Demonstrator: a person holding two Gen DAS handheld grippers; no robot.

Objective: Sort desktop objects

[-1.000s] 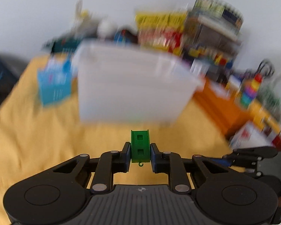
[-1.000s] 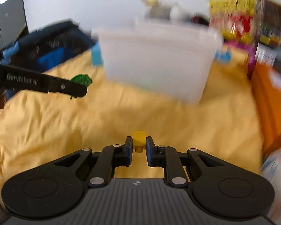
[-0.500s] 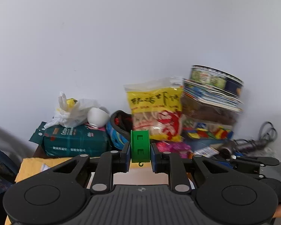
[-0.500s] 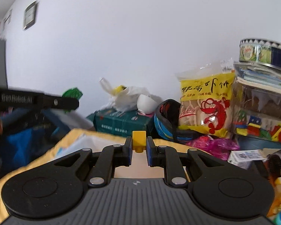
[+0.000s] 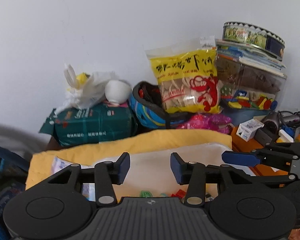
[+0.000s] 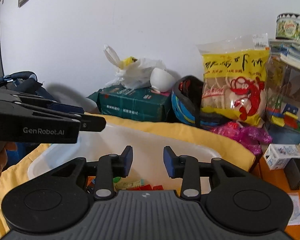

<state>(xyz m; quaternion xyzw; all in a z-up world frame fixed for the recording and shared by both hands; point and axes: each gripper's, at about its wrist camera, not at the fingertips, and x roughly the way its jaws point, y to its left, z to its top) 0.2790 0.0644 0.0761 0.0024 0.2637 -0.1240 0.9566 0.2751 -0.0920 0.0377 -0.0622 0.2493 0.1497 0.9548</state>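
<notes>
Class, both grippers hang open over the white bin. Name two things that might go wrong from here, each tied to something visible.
1. The left gripper and right gripper sit close together above the white bin; withdrawing carelessly, they might knock each other.
2. The bin rests on loose yellow cloth; catching its rim could drag or tip it, spilling the small pieces inside.

The left gripper (image 5: 150, 165) now stands open and empty; its green piece is gone from mid-frame. The right gripper (image 6: 148, 161) likewise gapes, the yellow block gone. Both cameras tilt lower, showing the bin (image 6: 150, 140) at bottom.
</notes>
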